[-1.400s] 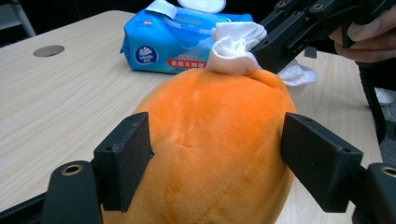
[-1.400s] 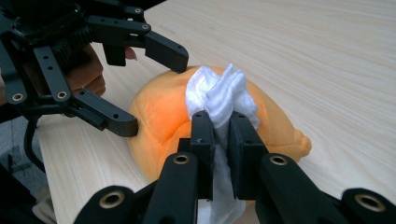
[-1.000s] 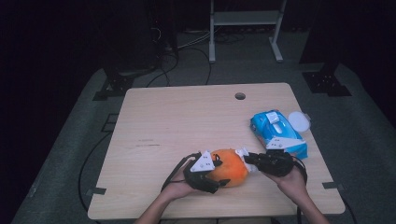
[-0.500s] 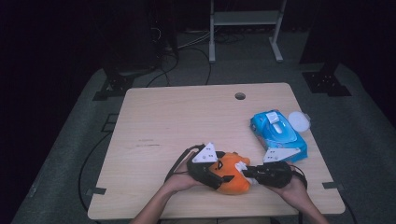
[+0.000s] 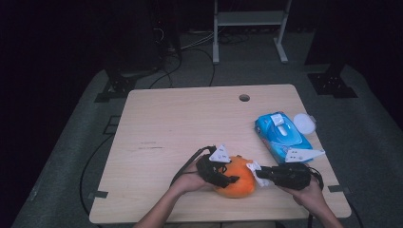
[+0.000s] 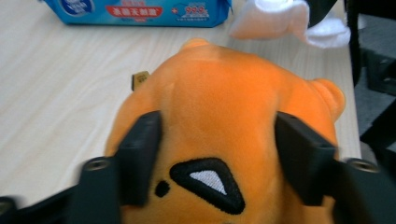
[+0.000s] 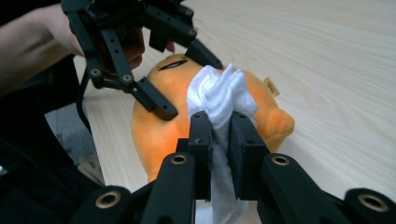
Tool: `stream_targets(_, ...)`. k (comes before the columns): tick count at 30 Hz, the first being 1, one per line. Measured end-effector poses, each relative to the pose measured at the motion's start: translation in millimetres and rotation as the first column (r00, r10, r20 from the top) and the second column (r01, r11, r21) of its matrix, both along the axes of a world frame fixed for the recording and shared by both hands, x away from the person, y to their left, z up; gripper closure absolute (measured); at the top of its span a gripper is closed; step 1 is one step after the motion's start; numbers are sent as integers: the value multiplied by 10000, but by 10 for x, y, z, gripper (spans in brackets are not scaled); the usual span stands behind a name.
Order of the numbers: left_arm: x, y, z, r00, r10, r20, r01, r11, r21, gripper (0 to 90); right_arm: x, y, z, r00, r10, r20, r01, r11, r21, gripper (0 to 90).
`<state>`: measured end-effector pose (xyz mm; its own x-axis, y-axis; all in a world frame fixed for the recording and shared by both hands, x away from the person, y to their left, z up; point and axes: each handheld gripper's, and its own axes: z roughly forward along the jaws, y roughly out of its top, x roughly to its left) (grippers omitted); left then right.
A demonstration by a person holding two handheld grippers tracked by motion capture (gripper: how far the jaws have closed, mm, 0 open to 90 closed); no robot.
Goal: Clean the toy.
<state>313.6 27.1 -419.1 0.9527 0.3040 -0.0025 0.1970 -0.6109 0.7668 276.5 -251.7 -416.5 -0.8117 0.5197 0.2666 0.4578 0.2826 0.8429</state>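
Lying near the front edge of the desk (image 5: 190, 118), the orange plush toy (image 5: 236, 178) sits between the two hands. The left gripper (image 5: 223, 176) has just been closing, and now its two black jaws press on both sides of the soft orange body, so it is grasping the plush toy; in the left gripper view the fabric bulges a little around each jaw, and a black and white stitched patch shows between them. The right gripper (image 5: 259, 175) is clenched on a white wipe (image 7: 219, 98), which stands up in folds from between its narrow jaws. In the right gripper view this wipe touches the top of the plush toy, just beside one jaw of the left gripper. A small tan label sticks out from the toy's side, near the desk surface. Further back on the right side of the desk lies a blue pack of wipes (image 5: 280, 135), well apart from the toy, and just beside it a round white lid (image 5: 304, 123) rests near the desk edge.
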Motion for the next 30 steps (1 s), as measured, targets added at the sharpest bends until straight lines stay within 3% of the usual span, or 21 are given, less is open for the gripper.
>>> stream_targets(4,6,55,88,9998,91,157,-80,9976,-684,516,5,-53,31,9997,-222,52,220,9992,347,794)
stream_targets(9,139,171,223,9939,852,698,-788,9929,-894,524,36,-164,64,9973,-731,73,725,9955,619,794)
stream_targets(11,230,246,273,9844,1410,1057,-1315,9870,-919,522,58,-200,53,9959,-909,10,906,9941,591,794)
stream_targets(14,354,355,306,9647,2157,1509,-2042,9750,-881,517,78,-201,25,9930,-1174,90,1174,9931,54,794)
stream_targets(16,420,417,285,9537,2535,1619,-2416,9663,-893,511,89,-191,2,9918,-1276,102,1278,9915,-251,794)
stream_targets(18,472,467,233,9483,2783,1528,-2690,9599,-784,506,104,-182,-28,9902,-1384,211,1395,9882,-633,792)
stream_targets(21,513,506,114,9480,2936,1230,-2864,9553,-729,494,122,-185,-70,9865,-1587,397,1627,9776,-1334,776)
stream_targets(24,508,532,55,9504,2940,1014,-2851,9539,-939,479,138,-211,-127,9870,-1605,115,1603,9752,-1525,729)
stream_targets(28,504,548,71,9534,2848,996,-2774,9573,-815,442,164,-216,-207,9847,-1740,-36,1706,9690,-1785,653)
stream_targets(30,500,552,76,9543,2828,966,-2754,9578,-824,422,174,-220,-217,9852,-1711,-48,1679,9710,-1700,607)
